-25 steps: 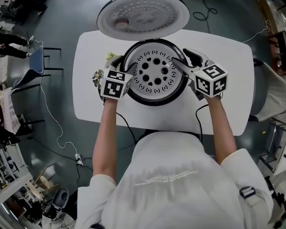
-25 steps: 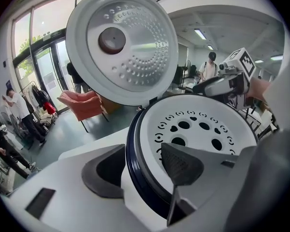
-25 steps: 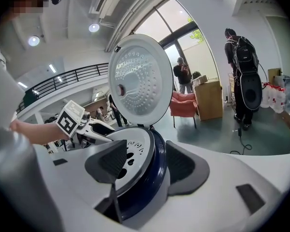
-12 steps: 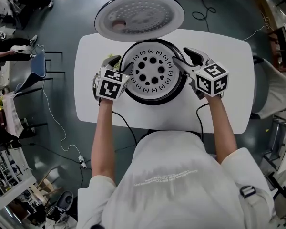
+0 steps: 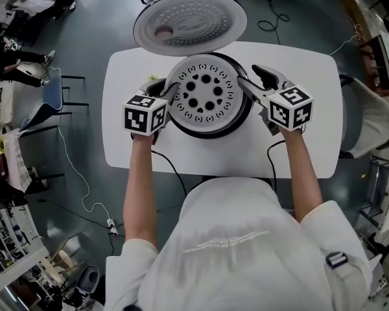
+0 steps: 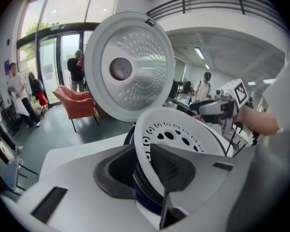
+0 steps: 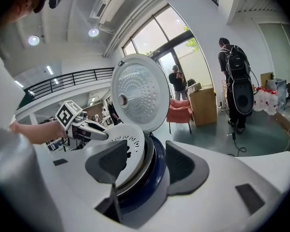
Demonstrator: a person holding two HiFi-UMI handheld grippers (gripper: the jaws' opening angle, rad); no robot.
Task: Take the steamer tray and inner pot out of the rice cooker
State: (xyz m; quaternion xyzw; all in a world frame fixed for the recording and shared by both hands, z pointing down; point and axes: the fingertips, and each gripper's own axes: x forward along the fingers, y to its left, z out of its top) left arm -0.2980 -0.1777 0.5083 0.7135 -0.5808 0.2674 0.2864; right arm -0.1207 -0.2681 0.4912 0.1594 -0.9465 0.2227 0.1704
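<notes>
The white perforated steamer tray (image 5: 204, 96) sits tilted in the dark rice cooker (image 5: 243, 118), its left side raised off the rim. My left gripper (image 5: 168, 89) has just been closing and is shut on the tray's left edge; in the left gripper view the tray (image 6: 183, 134) is pinched between the pads of that gripper (image 6: 142, 170). My right gripper (image 5: 248, 76) stands open astride the right rim, one pad over the tray (image 7: 128, 146) and one outside the cooker body. The inner pot is hidden under the tray.
The cooker's round lid (image 5: 190, 23) stands open at the far side. The white table (image 5: 298, 148) carries a black cable (image 5: 172, 167) at its near edge. A chair (image 5: 366, 122) stands right of the table; people stand in the room beyond.
The left gripper's jaws have closed on the tray's left edge and risen a little, tipping the tray's left side up. The right gripper has stayed in place.
</notes>
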